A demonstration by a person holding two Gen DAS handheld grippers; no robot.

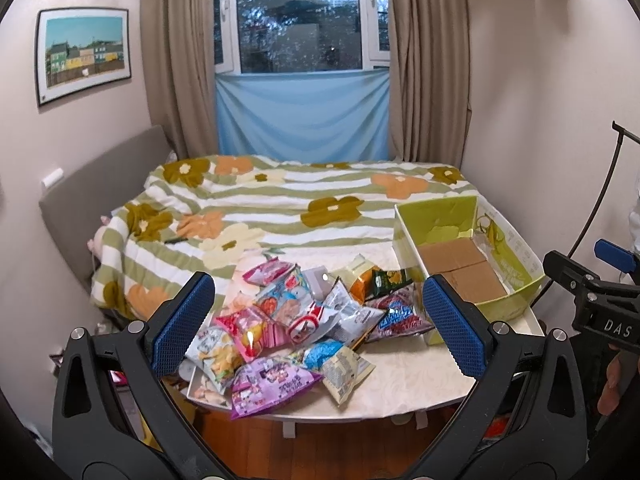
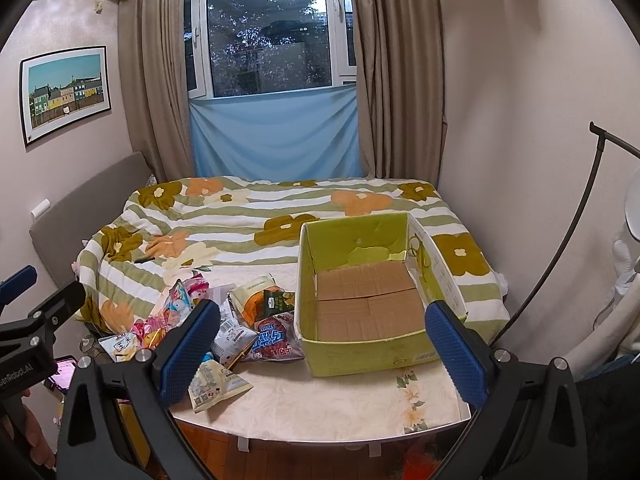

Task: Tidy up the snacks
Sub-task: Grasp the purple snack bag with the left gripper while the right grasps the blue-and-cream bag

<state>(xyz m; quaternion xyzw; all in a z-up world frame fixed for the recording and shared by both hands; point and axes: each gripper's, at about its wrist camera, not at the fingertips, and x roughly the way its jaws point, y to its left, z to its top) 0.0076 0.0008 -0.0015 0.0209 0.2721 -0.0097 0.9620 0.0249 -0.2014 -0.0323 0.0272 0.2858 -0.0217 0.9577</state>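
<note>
A bed [image 2: 280, 216] with a flower-patterned striped blanket fills the room under the window [image 2: 272, 28], with beige curtains [image 2: 400, 80] on both sides and a framed picture [image 2: 66, 92] on the left wall. In front of the bed stands a pale desk [image 2: 340, 404]. On its right part sits a green cardboard box [image 2: 360, 354], open at the top, showing only its brown bottom flaps. To the left of the box, touching or nearly touching its wall, lies a loose pile of snack packets [image 1: 296, 320], overlapping each other: pink, purple, blue, orange and pale yellow ones. One pale yellow packet [image 2: 214, 384] lies nearest the desk's front edge. The left gripper [image 1: 316, 324] hovers above the pile, its blue-padded fingers [image 1: 184, 320] spread wide with nothing between them. The right gripper [image 2: 324, 356] hangs before the box, its fingers [image 2: 456, 352] likewise apart and holding nothing.
</note>
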